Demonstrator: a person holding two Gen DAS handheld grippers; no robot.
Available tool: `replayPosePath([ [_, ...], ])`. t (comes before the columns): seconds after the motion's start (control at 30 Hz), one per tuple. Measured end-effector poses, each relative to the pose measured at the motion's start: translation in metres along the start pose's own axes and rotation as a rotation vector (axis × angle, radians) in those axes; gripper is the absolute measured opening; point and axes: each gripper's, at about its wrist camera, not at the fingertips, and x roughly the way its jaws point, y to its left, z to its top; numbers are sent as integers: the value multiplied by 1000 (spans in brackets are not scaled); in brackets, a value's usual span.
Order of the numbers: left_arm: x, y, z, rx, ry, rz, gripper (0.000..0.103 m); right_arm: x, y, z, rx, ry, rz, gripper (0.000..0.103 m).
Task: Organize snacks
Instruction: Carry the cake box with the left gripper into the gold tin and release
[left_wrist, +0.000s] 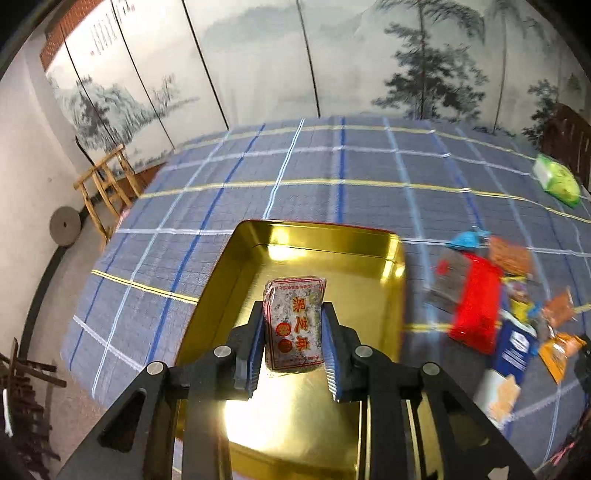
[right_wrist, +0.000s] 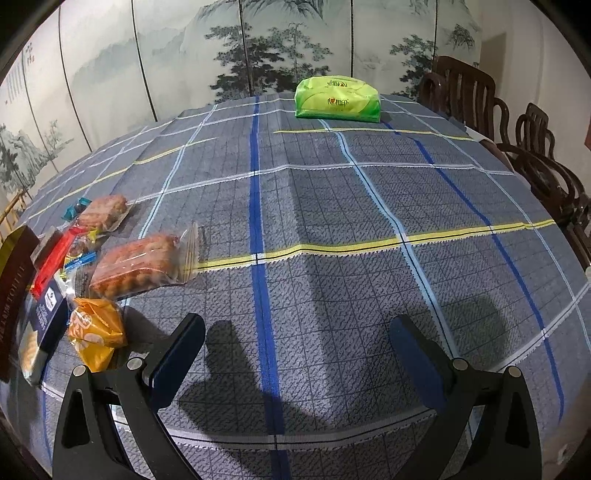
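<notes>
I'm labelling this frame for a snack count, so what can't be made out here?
- Snack pile, left wrist view: motion-blurred, labels unreadable, count unclear.
- Gold tin near end: hidden behind the left gripper.
- Dark box, right wrist view: cut off by the left edge.

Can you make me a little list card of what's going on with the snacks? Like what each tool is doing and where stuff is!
left tool: shut on the black sesame snack, held above the gold tin
gold tin: open, nothing lying in the part that shows
right tool: open, holding nothing, over the checked tablecloth
snack pile: loose packets on the cloth, to the right tool's left
green pack: alone at the far side of the table
done so far: no snack lies in the tin yet
</notes>
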Motion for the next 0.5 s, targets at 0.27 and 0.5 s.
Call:
replayPosePath([
  [0.27, 67, 28, 30, -14, 149, -25, 25, 2, 7, 1, -28, 19, -44, 100],
  [0.5, 97, 30, 40, -1, 167, -14, 25, 3, 8, 1, -26, 20, -47, 100],
])
